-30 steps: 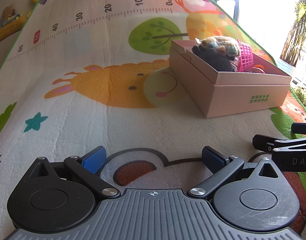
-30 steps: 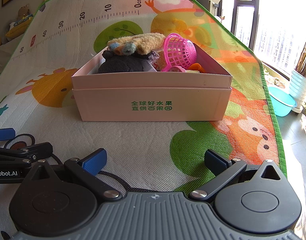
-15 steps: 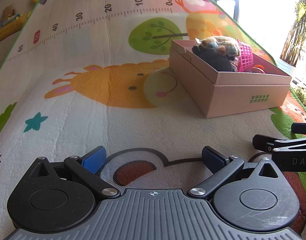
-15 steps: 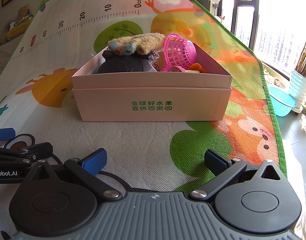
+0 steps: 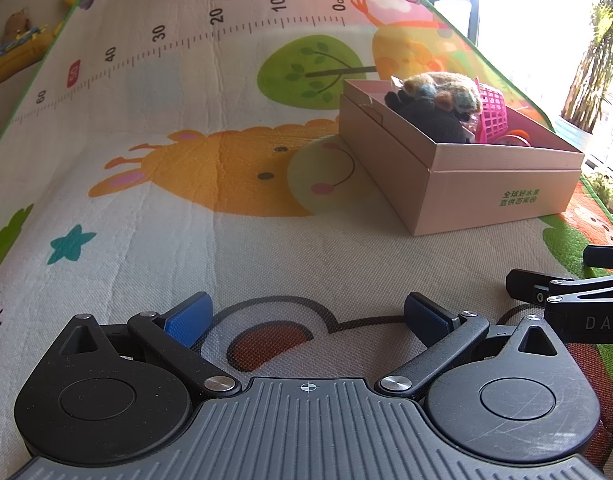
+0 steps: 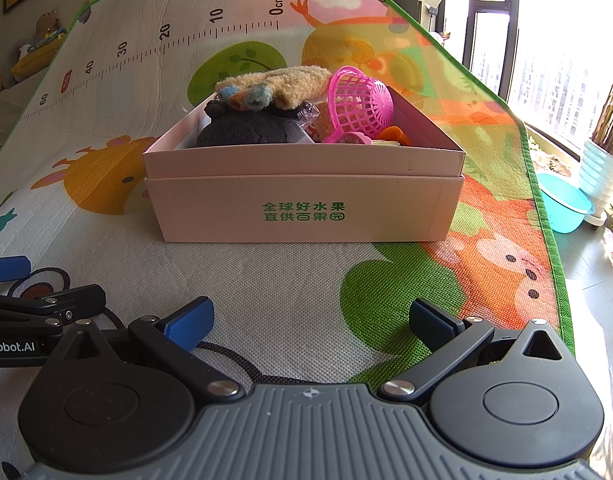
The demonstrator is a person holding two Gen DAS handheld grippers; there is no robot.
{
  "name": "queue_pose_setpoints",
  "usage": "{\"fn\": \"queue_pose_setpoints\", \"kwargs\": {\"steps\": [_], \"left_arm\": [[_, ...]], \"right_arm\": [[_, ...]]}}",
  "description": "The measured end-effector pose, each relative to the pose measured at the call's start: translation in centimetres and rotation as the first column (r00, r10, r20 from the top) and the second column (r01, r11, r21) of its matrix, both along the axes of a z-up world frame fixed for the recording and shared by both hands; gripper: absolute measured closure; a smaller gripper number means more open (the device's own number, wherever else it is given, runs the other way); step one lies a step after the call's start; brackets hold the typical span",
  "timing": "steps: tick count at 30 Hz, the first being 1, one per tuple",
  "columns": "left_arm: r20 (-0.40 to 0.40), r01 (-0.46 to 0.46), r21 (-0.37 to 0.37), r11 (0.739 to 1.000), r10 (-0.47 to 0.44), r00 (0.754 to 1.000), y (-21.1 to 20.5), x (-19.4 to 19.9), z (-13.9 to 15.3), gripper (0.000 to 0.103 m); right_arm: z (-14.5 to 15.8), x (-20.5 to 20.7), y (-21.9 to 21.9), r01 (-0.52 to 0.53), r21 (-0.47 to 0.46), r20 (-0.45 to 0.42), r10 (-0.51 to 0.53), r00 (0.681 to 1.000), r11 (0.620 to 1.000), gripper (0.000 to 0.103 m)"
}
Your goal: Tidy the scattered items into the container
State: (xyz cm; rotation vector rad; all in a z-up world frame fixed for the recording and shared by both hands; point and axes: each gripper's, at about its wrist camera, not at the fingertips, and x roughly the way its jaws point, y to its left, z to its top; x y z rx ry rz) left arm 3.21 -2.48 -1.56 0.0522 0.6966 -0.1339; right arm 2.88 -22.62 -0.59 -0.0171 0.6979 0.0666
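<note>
— What do your two grippers look like right now?

— Your left gripper (image 5: 306, 316) sits low over the mat (image 5: 266, 248) with its blue pads (image 5: 188, 317) spread wide and nothing between them. Your right gripper (image 6: 310, 322) is the same: spread wide, empty, low over the mat, just beside the left one.

— And where is the box?

— The box (image 6: 306, 204) stands on the mat straight ahead of your right gripper, apart from it; from your left gripper it lies ahead and to the right (image 5: 486, 184).

— What is in it?

— A black plush (image 6: 242, 132) lies at the left with a tan glove (image 6: 282, 86) on top. A pink basket (image 6: 362, 102) leans on its side to the right, and an orange piece (image 6: 392, 134) shows beside it. Further off, past the mat's right edge, you see a teal basin (image 6: 562, 208).
</note>
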Motion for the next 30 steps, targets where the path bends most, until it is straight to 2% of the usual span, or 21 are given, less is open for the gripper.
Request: {"fn": "queue_pose_setpoints", "kwargs": {"steps": [30], "left_arm": [[-0.008,0.014,0.007,1.000,-0.014,1.000,-0.06,0.16,0.10,0.000]], "right_arm": [[0.08,-0.01,0.16,0.000,0.000,0.000,0.000,1.000,1.000,0.000]]}}
